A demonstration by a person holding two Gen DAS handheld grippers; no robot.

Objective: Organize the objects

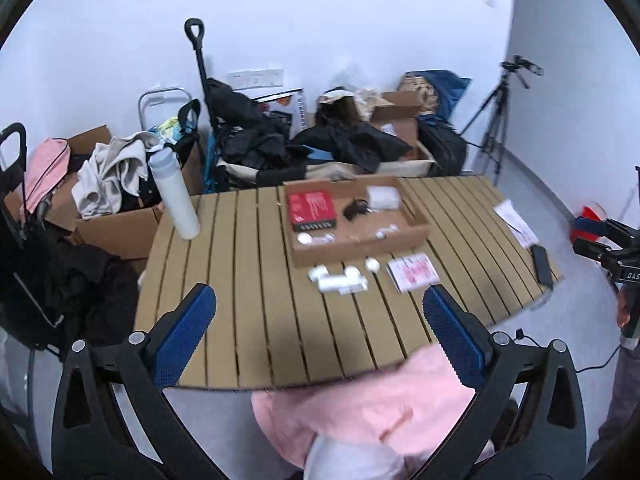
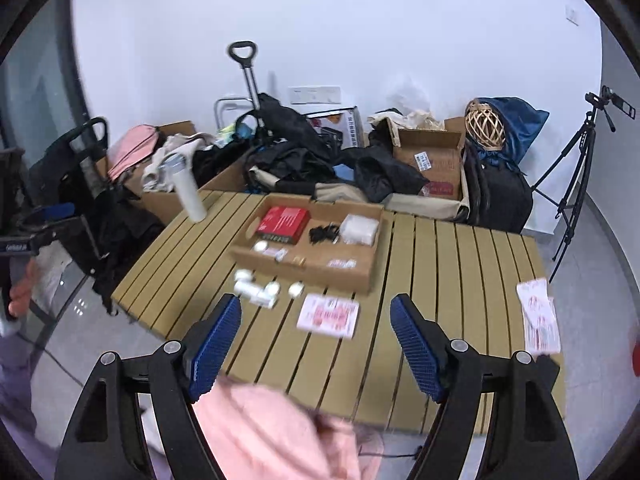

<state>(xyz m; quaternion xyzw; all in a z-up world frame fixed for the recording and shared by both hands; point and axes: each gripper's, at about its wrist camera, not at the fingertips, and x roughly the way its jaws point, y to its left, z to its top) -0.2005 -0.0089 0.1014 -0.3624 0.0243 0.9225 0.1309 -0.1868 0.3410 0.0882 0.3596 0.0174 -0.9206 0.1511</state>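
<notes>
A shallow cardboard tray (image 1: 416, 229) (image 2: 304, 270) sits mid-table, holding a red box (image 1: 312, 206) (image 2: 285, 219), a black cable bundle (image 1: 355, 208) (image 2: 323, 234), a white packet (image 1: 383, 197) (image 2: 359, 229) and small items. In front of it lie several small white pieces (image 1: 340, 278) (image 2: 258, 287) and a pink-and-white leaflet (image 1: 413, 272) (image 2: 329, 315). My left gripper (image 1: 320, 304) and right gripper (image 2: 316, 312) are both open and empty, held above the table's near edge. The right gripper also shows at the left wrist view's right edge (image 1: 608, 240).
A white bottle (image 1: 174, 194) (image 2: 187, 188) stands at the table's left corner. Papers (image 1: 516, 222) (image 2: 538, 316) and a black phone (image 1: 541, 264) lie at the right. Boxes, bags, clothes and a trolley crowd behind. A tripod (image 1: 498, 120) (image 2: 576, 176) stands right. Pink cloth (image 1: 360, 408) (image 2: 276, 432) lies below.
</notes>
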